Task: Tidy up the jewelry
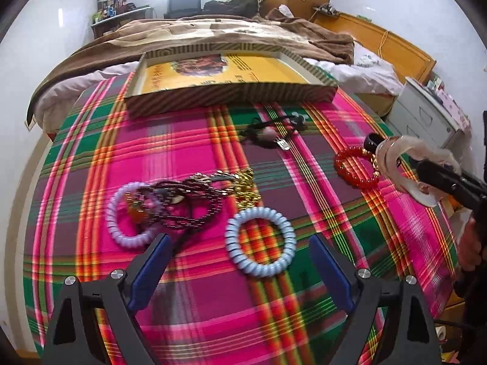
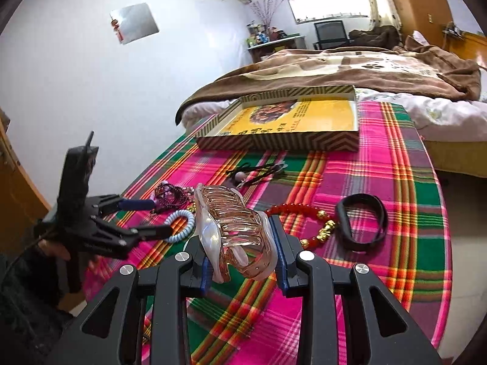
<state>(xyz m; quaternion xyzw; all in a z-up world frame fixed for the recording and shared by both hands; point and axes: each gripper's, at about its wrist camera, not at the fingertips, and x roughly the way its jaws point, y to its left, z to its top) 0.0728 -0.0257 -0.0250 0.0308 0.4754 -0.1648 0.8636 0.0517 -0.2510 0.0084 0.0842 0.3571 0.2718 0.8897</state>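
My left gripper (image 1: 240, 243) is open and hangs over a pale blue spiral hair tie (image 1: 260, 240) that lies on the plaid cloth between its blue pads (image 1: 152, 261); neither pad touches it. Left of it are a lilac spiral tie (image 1: 131, 213) and a tangle of gold and dark chains (image 1: 210, 188). My right gripper (image 2: 240, 246) is shut on a clear pink hair claw (image 2: 234, 228), lifted off the cloth. In the right wrist view the left gripper (image 2: 146, 217) stands open at the left, over the blue tie (image 2: 182, 225). The claw (image 1: 392, 164) also shows at the right of the left wrist view.
A shallow striped box (image 1: 228, 102) with a yellow bottom stands at the table's far edge, seen too as the box (image 2: 274, 144). A red bead bracelet (image 2: 301, 213), a black band (image 2: 362, 222) and a black cord with a pendant (image 1: 271, 133) lie on the cloth. A bed lies beyond.
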